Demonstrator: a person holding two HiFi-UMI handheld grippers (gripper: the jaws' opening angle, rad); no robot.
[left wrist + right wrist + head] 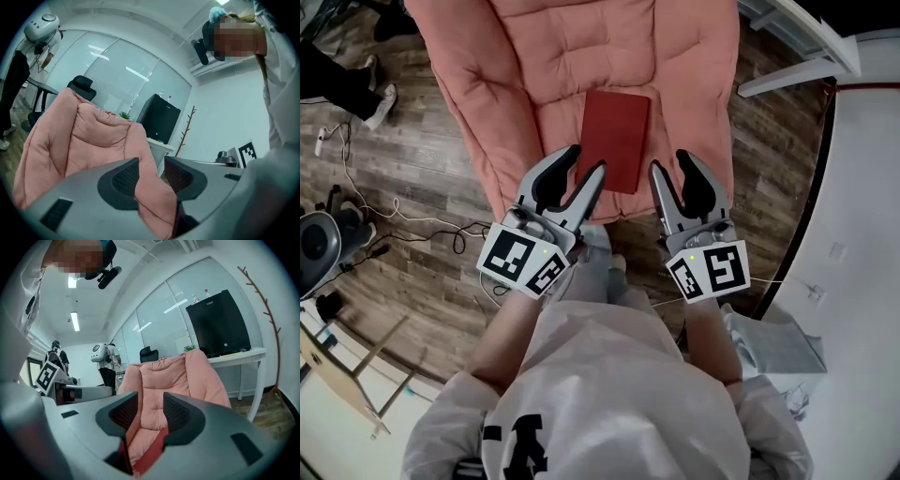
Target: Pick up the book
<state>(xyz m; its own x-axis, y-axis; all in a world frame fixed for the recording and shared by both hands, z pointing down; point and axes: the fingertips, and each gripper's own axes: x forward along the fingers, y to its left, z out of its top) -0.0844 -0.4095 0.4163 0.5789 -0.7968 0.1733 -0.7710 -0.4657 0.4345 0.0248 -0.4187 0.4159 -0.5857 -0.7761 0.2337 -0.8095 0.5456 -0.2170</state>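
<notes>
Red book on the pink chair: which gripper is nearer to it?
Left, slightly. In the head view the left gripper overlaps the book at its near left corner; the right gripper stands just off its right edge. Both are open.

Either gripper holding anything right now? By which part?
Nothing is held. The left gripper and right gripper both have their jaws apart near the red book, which lies flat on the pink cushion.
</notes>
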